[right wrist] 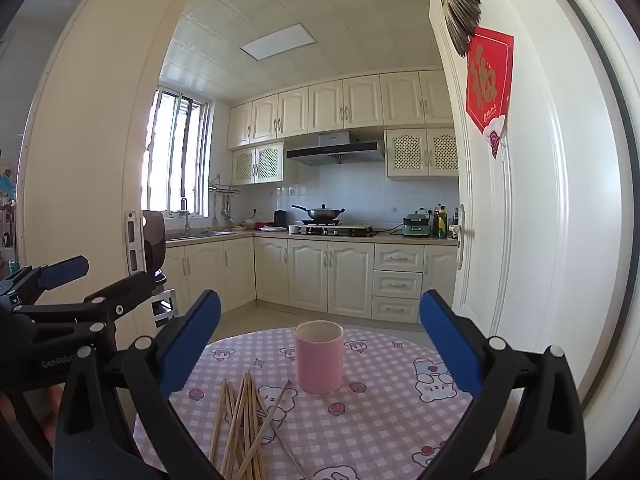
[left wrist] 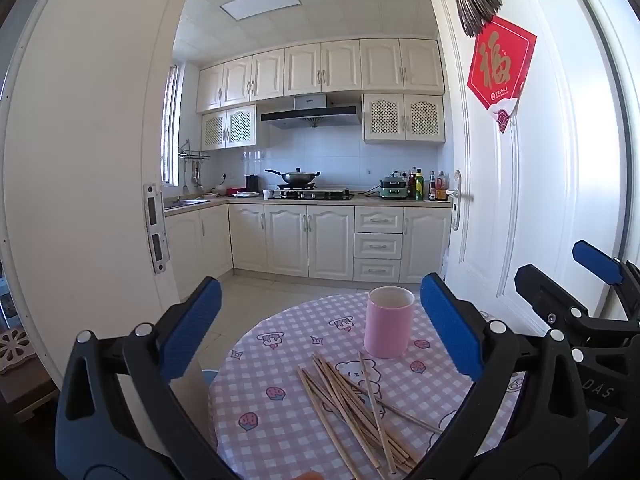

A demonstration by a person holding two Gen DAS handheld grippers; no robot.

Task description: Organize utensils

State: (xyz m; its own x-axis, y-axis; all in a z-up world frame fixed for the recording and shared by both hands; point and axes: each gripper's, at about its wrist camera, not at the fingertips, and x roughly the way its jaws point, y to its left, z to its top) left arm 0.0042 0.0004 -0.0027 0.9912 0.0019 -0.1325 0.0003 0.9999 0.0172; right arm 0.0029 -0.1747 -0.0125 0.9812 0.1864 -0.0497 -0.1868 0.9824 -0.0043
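Note:
A pink cup (left wrist: 388,322) stands upright and empty on a round table with a pink checked cloth (left wrist: 280,420); it also shows in the right wrist view (right wrist: 319,356). Several wooden chopsticks (left wrist: 356,408) lie in a loose pile in front of it, also in the right wrist view (right wrist: 244,420). My left gripper (left wrist: 320,324) is open and empty above the table's near side. My right gripper (right wrist: 320,340) is open and empty, to the right of the left one. Each shows in the other's view: the right gripper (left wrist: 560,276) and the left gripper (right wrist: 104,276).
A white open door (left wrist: 520,180) with a red decoration stands right of the table. A white door frame (left wrist: 80,160) is at the left. Beyond lies a kitchen with cabinets (left wrist: 312,240) and a stove with a wok (left wrist: 298,178).

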